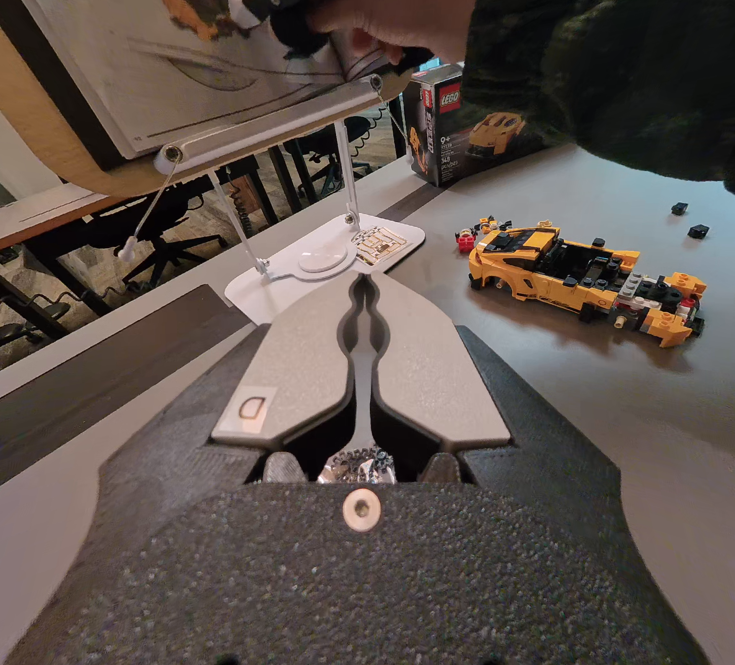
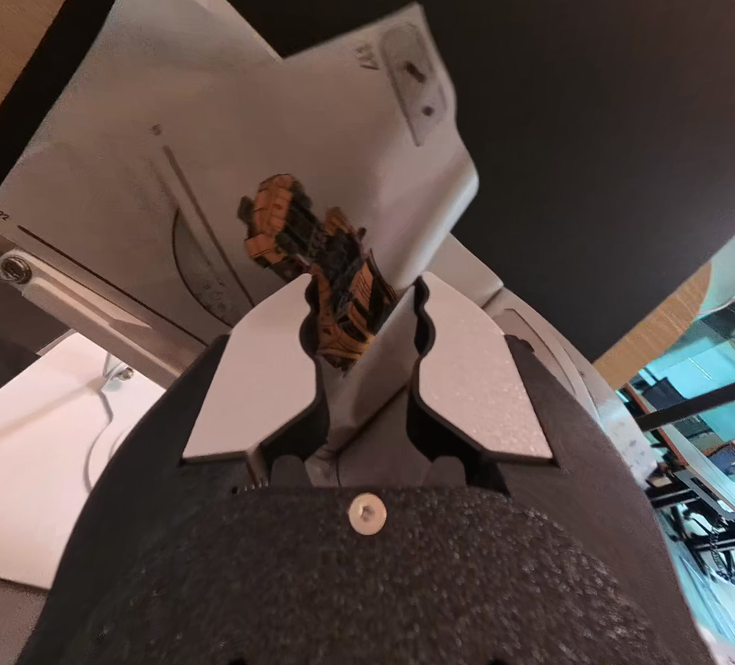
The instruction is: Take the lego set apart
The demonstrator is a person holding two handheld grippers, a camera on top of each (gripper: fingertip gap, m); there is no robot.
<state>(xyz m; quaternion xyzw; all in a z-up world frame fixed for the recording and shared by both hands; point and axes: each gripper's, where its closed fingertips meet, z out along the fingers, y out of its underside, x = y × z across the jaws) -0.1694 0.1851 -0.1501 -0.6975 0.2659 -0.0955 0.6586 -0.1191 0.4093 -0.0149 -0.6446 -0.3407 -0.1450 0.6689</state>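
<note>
**Car on the table, right gripper at the booklet**

On the grey table, toward its far right part, the yellow and black car sits on its underside, partly stripped. Its roof section is open to a black interior, no wheels show in the arches, and grey, white and red bricks lie bare at the near end. Touching its far end is a small heap of loose pieces, among them a red one. Two black bricks lie well apart from the car, nearer the right edge. At the far edge stands the box, upright and dark, with a yellow car printed on it; whether anything is in it cannot be told.

The left gripper hovers over the table near the white stand, its fingers pressed together on nothing.

The stand carries an open booklet on a tilted wooden board above the table. The right gripper, held in a hand with a dark green sleeve, is up at the booklet's pages. Its fingers are spread, and a curled page edge rises between them; whether either finger touches the paper cannot be told. The page shows a printed yellow car.
</note>
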